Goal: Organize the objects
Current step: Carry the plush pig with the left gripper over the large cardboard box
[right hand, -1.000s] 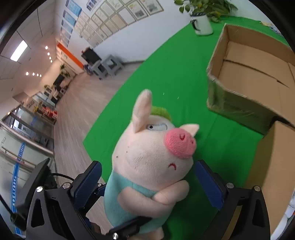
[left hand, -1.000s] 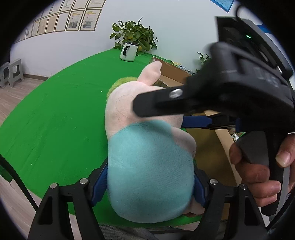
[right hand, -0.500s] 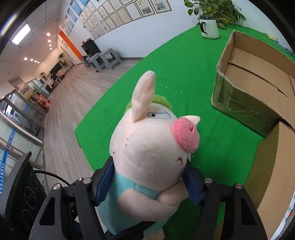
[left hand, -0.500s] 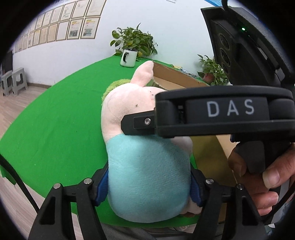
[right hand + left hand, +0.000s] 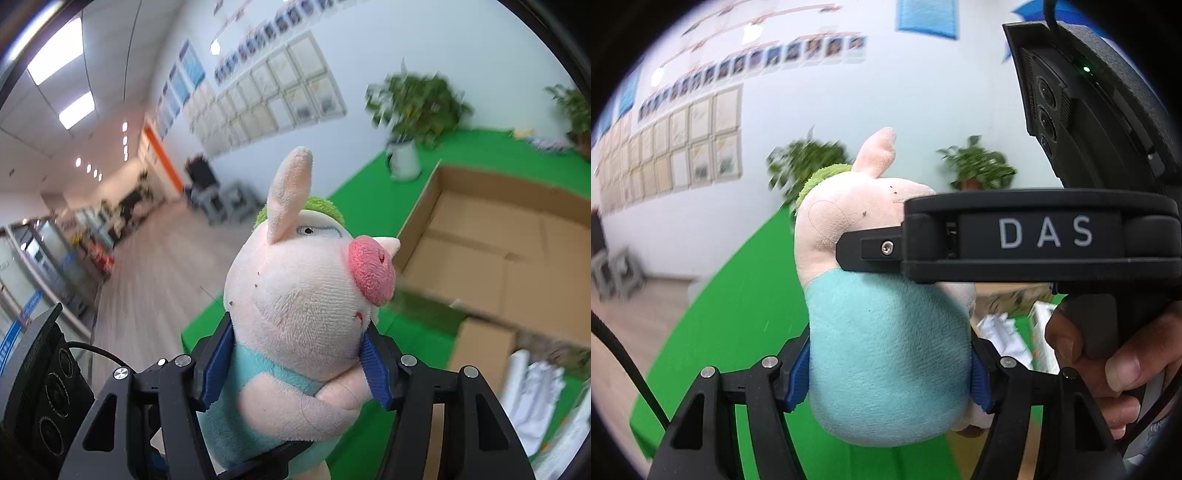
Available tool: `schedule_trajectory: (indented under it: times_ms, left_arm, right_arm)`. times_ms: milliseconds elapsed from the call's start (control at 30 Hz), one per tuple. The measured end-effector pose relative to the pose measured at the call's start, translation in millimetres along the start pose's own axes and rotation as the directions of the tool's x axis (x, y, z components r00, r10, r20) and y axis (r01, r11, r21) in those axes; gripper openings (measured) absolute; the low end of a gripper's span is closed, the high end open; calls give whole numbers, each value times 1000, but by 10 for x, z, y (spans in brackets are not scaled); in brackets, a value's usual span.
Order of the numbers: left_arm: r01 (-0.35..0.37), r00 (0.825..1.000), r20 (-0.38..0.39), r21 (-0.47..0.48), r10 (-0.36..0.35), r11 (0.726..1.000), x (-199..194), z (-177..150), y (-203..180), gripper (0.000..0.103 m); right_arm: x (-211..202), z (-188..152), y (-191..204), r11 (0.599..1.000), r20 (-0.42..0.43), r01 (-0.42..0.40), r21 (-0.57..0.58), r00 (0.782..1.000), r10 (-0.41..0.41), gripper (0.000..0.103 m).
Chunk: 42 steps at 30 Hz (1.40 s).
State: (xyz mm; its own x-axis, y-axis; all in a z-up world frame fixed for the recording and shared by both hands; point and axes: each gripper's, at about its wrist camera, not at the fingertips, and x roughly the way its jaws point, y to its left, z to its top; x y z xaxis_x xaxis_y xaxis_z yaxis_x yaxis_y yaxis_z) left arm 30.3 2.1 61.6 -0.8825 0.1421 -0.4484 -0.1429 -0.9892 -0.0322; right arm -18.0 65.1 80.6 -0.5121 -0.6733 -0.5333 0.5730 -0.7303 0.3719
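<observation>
The plush pig [image 5: 295, 332], soft, light and compressible, is aloft above the green worktop [image 5: 369, 192] beside the cardboard box [image 5: 498, 258], where I hold it in both left gripper [image 5: 890, 373] and right gripper [image 5: 295, 354], each clamped on its torso, the firmest purchase.

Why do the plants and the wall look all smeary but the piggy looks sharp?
Left wrist view: the pig toy is crisp, while the potted plant behind it is streaked with motion blur. Right wrist view: the same; the floor and wall frames are smeared, and the fisheye lens bends the cardboard box.
</observation>
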Motion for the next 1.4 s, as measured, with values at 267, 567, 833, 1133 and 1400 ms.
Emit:
schedule_trajectory:
  times_ms: [267, 567, 833, 1133, 1400]
  left_arm:
    - [100, 988, 102, 131, -114, 986, 24, 604, -338, 67]
    - [137, 967, 185, 203, -175, 970, 254, 1456, -198, 67]
    - [145, 974, 143, 200, -175, 969, 447, 1529, -242, 67]
    - [111, 992, -73, 124, -103, 986, 1271, 1095, 164, 67]
    - [55, 937, -346, -21, -59, 998, 2134, 251, 637, 67]
  right_arm:
    - [-1059, 705, -717, 994, 193, 101, 34, 976, -106, 59]
    - [-1697, 1913, -824, 989, 323, 146, 12, 936, -142, 60]
    - [-1606, 2788, -1078, 989, 307, 143, 35, 940, -146, 60]
    - [219, 2919, -1938, 990, 130, 53, 129, 989, -70, 60]
    - [1825, 2208, -2765, 942, -127, -21, 334, 990, 67, 60]
